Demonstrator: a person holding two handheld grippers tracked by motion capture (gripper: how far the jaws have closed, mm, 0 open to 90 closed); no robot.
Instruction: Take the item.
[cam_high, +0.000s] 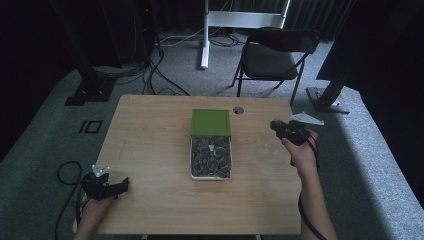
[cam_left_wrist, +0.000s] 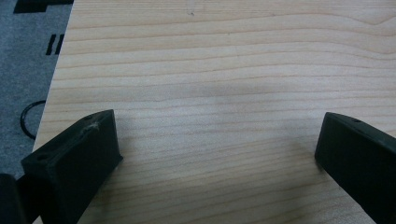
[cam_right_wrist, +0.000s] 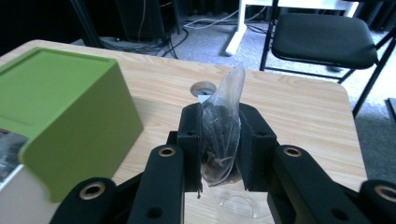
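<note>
Your right gripper (cam_right_wrist: 219, 149) is clamped on a small clear plastic packet (cam_right_wrist: 223, 128) with dark contents, the packet standing upright between the two black jaws and its sealed top poking above them. In the high view that right gripper (cam_high: 286, 131) is held over the table (cam_high: 150, 130) to the right of the box (cam_high: 211, 145), well apart from it, with your right hand (cam_high: 301, 152) just behind it. The box sits near the middle of the table; its green lid (cam_high: 211, 122) is slid toward the far side, and the open near part shows a heap of similar dark packets (cam_high: 211, 157). In the right gripper view the green lid (cam_right_wrist: 60, 112) lies to the left of the held packet, and a round hole in the tabletop (cam_right_wrist: 203, 87) shows just beyond it. Your left gripper (cam_high: 107, 186) rests at the near left corner of the table, far left of the box, with its jaws spread wide apart and nothing between them; the left gripper view shows bare wood (cam_left_wrist: 210, 93) between them. A black folding chair (cam_high: 272, 55) stands on the floor beyond the table.
</note>
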